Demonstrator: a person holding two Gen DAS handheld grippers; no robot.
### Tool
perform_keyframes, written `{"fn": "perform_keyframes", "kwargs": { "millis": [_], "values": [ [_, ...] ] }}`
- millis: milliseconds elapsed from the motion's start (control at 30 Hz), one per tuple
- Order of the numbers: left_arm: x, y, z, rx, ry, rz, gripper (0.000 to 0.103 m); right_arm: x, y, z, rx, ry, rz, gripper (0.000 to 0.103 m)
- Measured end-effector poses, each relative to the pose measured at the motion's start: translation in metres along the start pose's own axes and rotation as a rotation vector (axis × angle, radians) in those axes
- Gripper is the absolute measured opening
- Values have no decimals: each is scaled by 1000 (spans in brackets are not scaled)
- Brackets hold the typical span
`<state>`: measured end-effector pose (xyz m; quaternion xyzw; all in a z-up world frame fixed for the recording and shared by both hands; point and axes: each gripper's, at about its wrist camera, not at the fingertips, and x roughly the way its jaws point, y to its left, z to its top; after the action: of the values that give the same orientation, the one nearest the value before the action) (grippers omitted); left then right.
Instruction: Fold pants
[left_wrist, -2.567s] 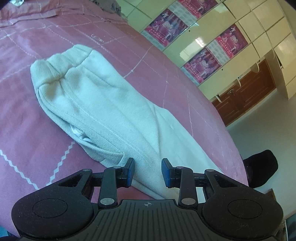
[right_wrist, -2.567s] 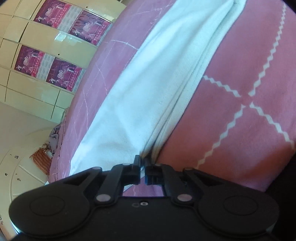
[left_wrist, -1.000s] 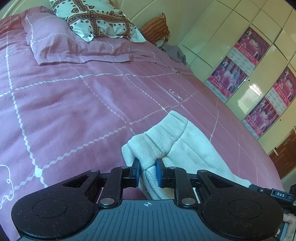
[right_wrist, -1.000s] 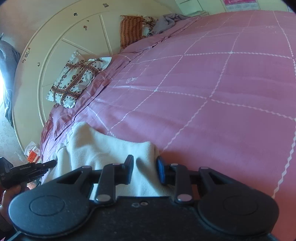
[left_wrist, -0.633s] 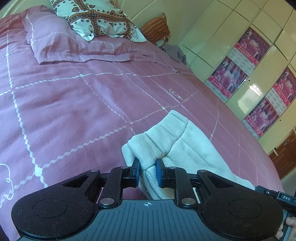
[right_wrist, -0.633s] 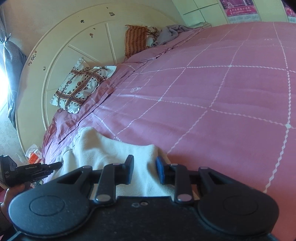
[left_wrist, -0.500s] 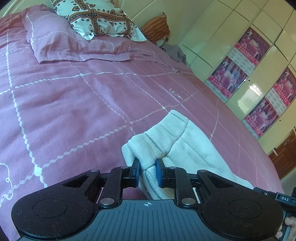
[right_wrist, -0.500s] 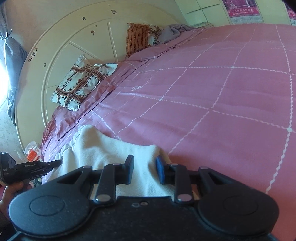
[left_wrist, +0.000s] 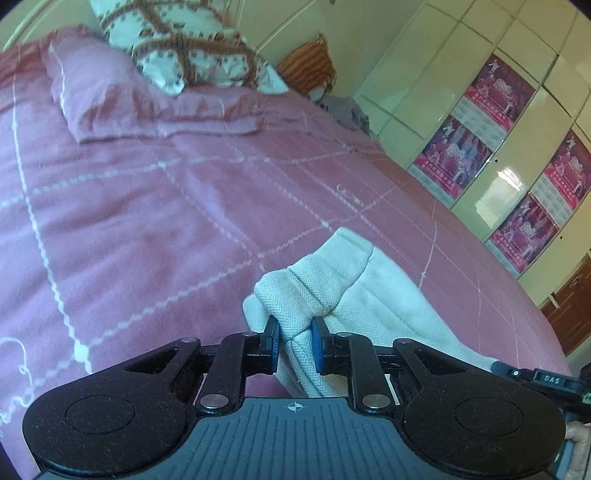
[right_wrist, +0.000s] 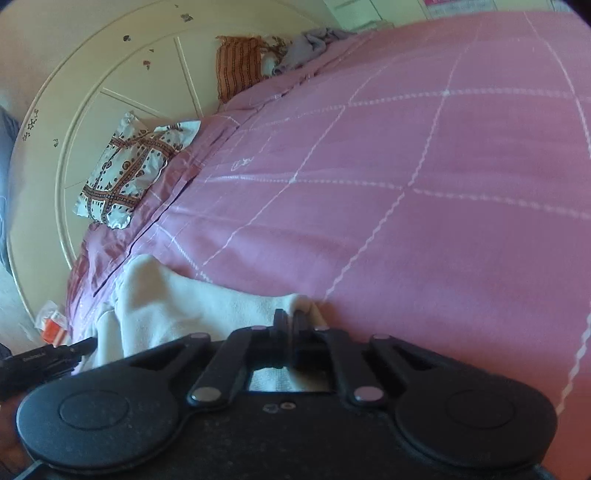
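The cream pants (left_wrist: 369, 295) lie bunched on the pink bed cover (left_wrist: 147, 221). My left gripper (left_wrist: 294, 345) is shut on a thick folded end of them, and the cloth bulges up between the blue pads. In the right wrist view the pants (right_wrist: 177, 299) spread to the left. My right gripper (right_wrist: 291, 325) has its jaws together, pinching the cloth's right corner low on the bed cover (right_wrist: 443, 184). The two grippers hold opposite corners of the same end. Each one's tip shows at the edge of the other's view.
A patterned pillow (left_wrist: 177, 48) and a pink pillow (left_wrist: 110, 99) lie at the head of the bed by the round headboard (right_wrist: 92, 92). An orange cushion (right_wrist: 236, 66) and grey clothes (right_wrist: 310, 44) sit in the far corner. Wardrobe doors with posters (left_wrist: 480, 147) line the right.
The right gripper's jaws have closed onto the corner of the pants. The left gripper keeps its grip and has hardly moved.
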<state>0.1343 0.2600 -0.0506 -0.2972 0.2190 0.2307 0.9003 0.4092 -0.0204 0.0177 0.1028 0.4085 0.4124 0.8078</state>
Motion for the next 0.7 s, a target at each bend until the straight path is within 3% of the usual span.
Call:
{"fn": "perform_keyframes", "kwargs": {
  "millis": [67,133,233,367,433,467,533,600,700],
  "values": [
    [-10,-11,-2,73,-48,32,17,-14,4,4,-6,-89,-24,2],
    [2,-8,-1,59,18,61,17,-20,4,8,-3,-137,-64,2],
    [12,3,1,0,73,52,18,10,-3,2,-25,-23,-212,2],
    [10,1,-1,8,68,56,18,12,-1,-2,-17,-61,-230,4],
    [6,8,1,-33,62,45,28,4,-1,-4,2,-85,-242,15],
    [1,12,3,-53,58,41,37,-4,-2,-4,21,-106,-248,16],
    [-14,19,5,-80,22,51,38,-25,-3,-6,51,-152,-267,14],
    [-32,16,7,-34,-32,86,38,-50,1,-10,46,-198,-263,14],
    [-44,-10,10,75,-68,22,38,-85,11,-17,12,-251,-264,14]
  ]
}}
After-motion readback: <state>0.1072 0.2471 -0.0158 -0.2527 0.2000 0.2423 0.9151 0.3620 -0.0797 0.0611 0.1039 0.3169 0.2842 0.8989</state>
